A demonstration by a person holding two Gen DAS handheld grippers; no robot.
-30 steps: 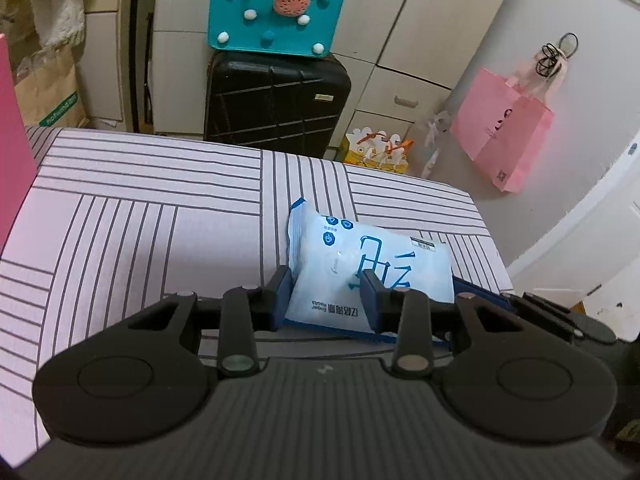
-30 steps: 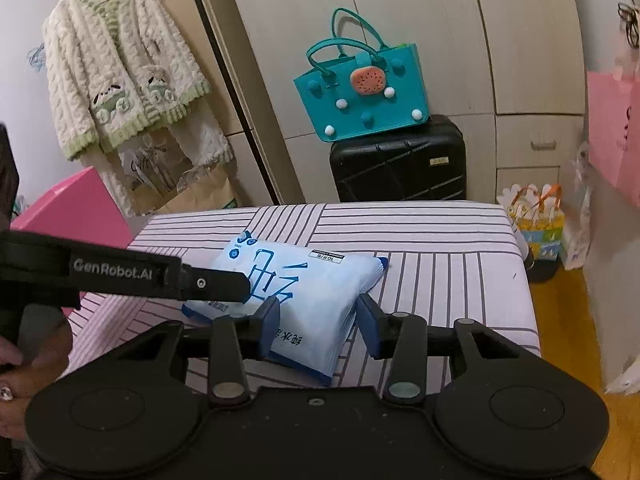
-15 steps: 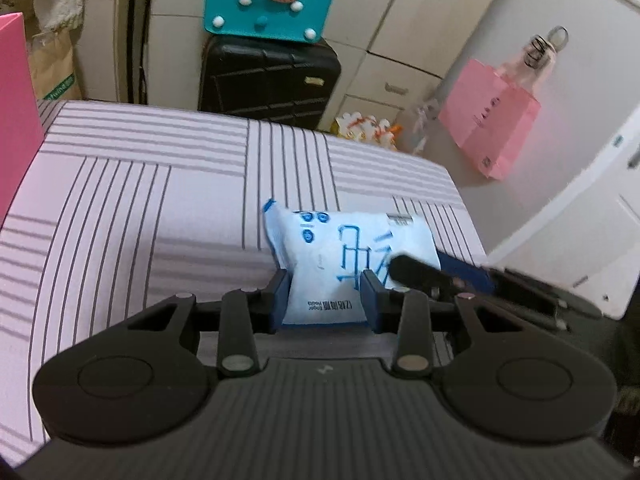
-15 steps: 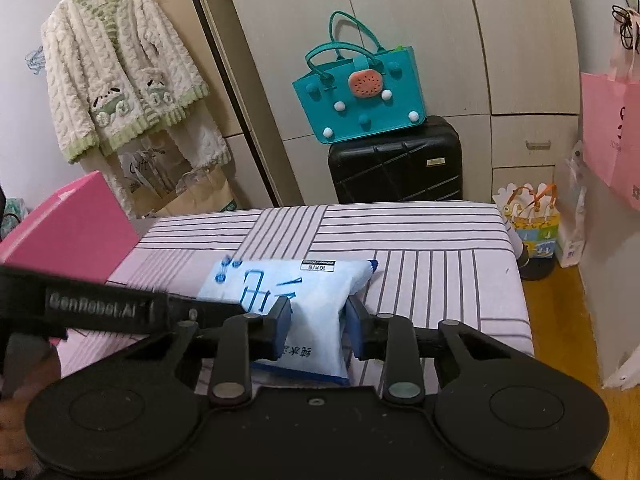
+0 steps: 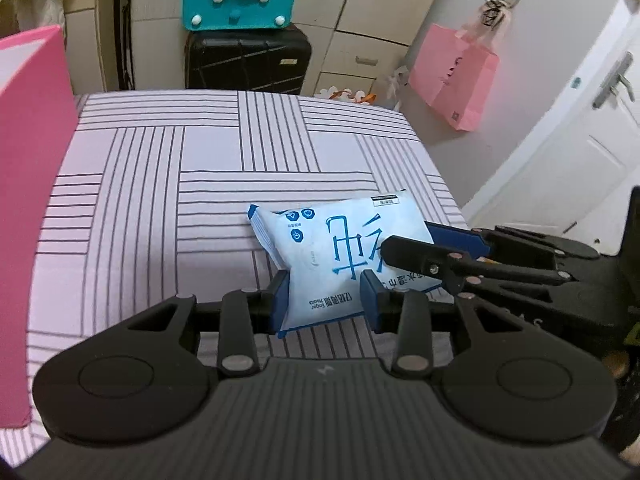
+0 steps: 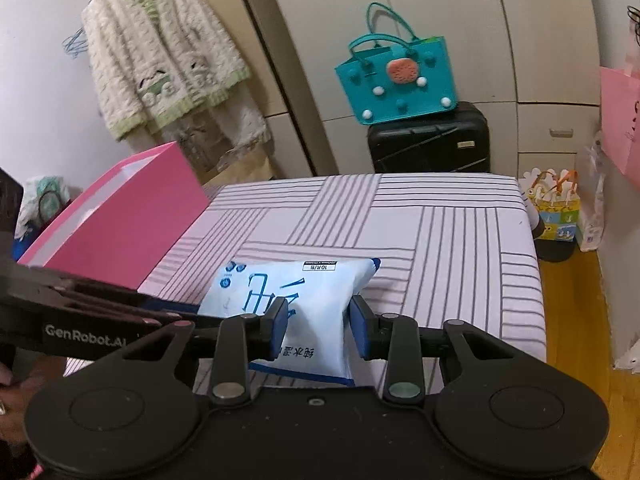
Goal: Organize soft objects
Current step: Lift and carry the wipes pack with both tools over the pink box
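Observation:
A light blue wet-wipes pack (image 5: 344, 248) with dark blue characters hangs just over the striped bed (image 5: 160, 200). My left gripper (image 5: 324, 300) is shut on its near end, blue pads pressing both sides. My right gripper (image 6: 318, 320) grips the pack (image 6: 296, 300) at its other end. Its jaws are opening slightly, but the pads still press the pack. In the left wrist view the right gripper's fingers (image 5: 404, 246) reach in from the right over the pack. The pink box (image 6: 120, 224) stands open at the bed's left side.
The pink box (image 5: 32, 200) fills the left edge of the left wrist view. Beyond the bed (image 6: 460, 240) stand a black suitcase (image 6: 428, 140) with a teal bag (image 6: 396, 80) on it. A pink paper bag (image 5: 452, 76) and a cardigan (image 6: 160, 60) hang on the walls.
Both grippers have risen and drawn back with the pack between them. The pink box has come further into both views. The right jaws have narrowed onto the pack.

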